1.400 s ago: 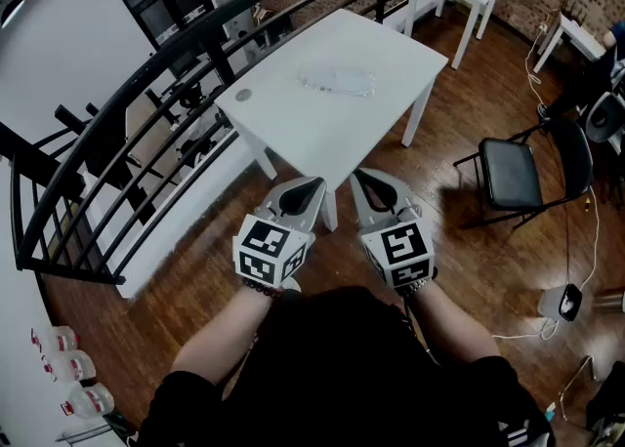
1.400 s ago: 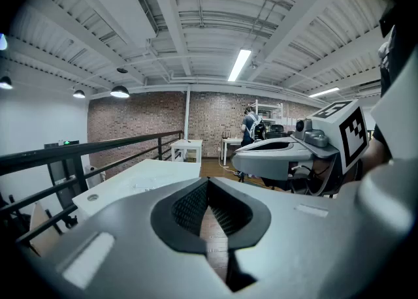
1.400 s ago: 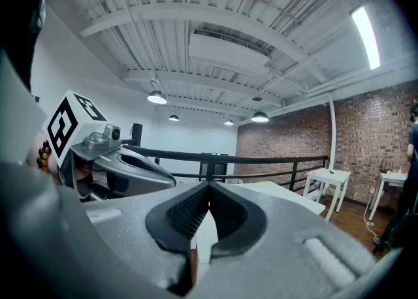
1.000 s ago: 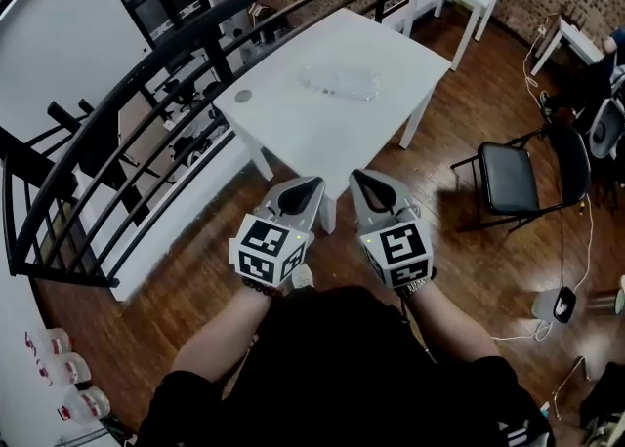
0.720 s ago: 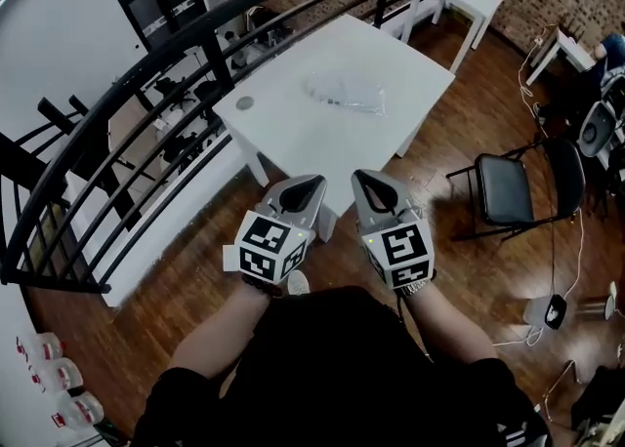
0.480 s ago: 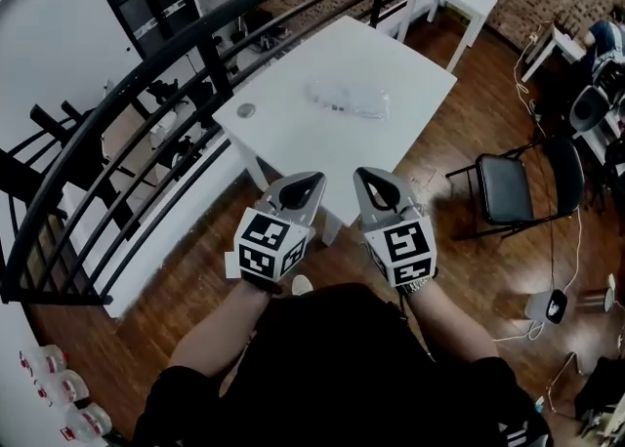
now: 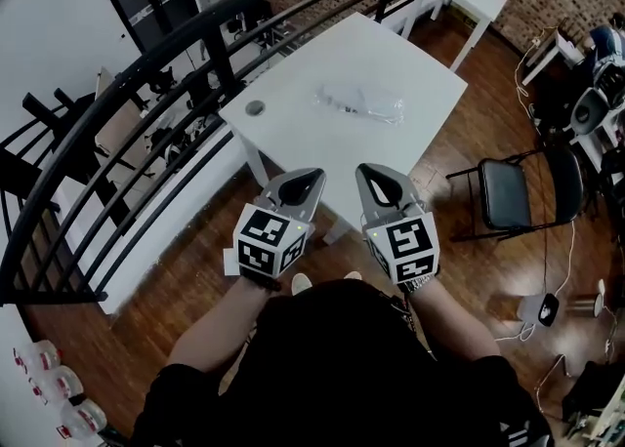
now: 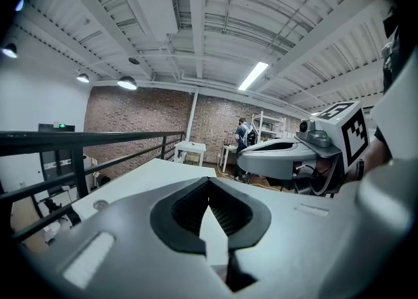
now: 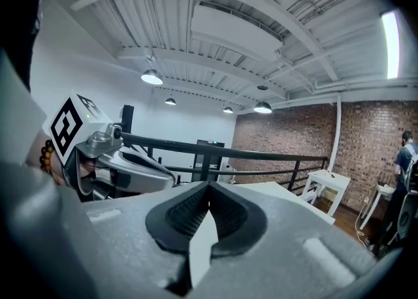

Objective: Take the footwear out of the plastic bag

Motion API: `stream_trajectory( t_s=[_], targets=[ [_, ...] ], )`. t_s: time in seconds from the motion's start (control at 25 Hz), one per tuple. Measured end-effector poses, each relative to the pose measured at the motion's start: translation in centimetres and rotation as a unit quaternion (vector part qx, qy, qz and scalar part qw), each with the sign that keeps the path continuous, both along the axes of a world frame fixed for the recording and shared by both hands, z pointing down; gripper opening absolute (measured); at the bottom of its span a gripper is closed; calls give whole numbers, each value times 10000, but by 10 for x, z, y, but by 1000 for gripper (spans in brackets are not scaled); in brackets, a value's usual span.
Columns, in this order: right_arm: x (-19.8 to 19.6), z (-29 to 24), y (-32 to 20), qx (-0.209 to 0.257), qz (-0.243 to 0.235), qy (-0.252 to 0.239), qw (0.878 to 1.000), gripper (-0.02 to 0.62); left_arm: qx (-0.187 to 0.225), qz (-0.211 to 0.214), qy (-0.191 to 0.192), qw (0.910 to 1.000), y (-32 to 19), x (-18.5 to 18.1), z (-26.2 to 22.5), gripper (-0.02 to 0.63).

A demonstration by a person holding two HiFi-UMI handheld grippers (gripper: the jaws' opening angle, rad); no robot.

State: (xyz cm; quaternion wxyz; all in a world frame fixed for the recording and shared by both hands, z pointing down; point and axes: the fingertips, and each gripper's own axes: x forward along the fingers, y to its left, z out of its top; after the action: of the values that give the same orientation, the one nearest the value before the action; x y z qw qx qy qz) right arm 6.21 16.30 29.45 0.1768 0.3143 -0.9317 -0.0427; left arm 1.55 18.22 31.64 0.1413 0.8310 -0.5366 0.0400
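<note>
bag (image 7: 359,103) now nearer than before

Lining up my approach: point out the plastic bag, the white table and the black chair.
plastic bag (image 7: 359,104), head view, middle of the bag
white table (image 7: 330,145), head view, bare tabletop
black chair (image 7: 508,191), head view, seat

Bright ceiling lamps (image 9: 151,77) above the white table (image 7: 312,152) light the room evenly, soft shadows falling beneath it, while fisheye distortion bends and darkens the edges.

White table (image 7: 322,94); clear plastic bag (image 7: 359,102); black railing (image 7: 146,55).
</note>
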Motion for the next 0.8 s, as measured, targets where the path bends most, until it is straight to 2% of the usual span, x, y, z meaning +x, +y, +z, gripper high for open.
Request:
stream_trajectory(
  t_s=[0.24,0.52,0.8],
  targets=[
    [-12,9,-13,-147,-93,-4,9998,-11,-161,-121,6,9998,-12,-13,10,11],
    [-5,11,-59,-251,-142,-138,9995,-10,-302,-196,-145,9992,-55,-7,12,11],
    [18,12,-107,-428,-302,-331,9981,-11,-370,-310,-379,9981,-103,16,8,11]
  ],
)
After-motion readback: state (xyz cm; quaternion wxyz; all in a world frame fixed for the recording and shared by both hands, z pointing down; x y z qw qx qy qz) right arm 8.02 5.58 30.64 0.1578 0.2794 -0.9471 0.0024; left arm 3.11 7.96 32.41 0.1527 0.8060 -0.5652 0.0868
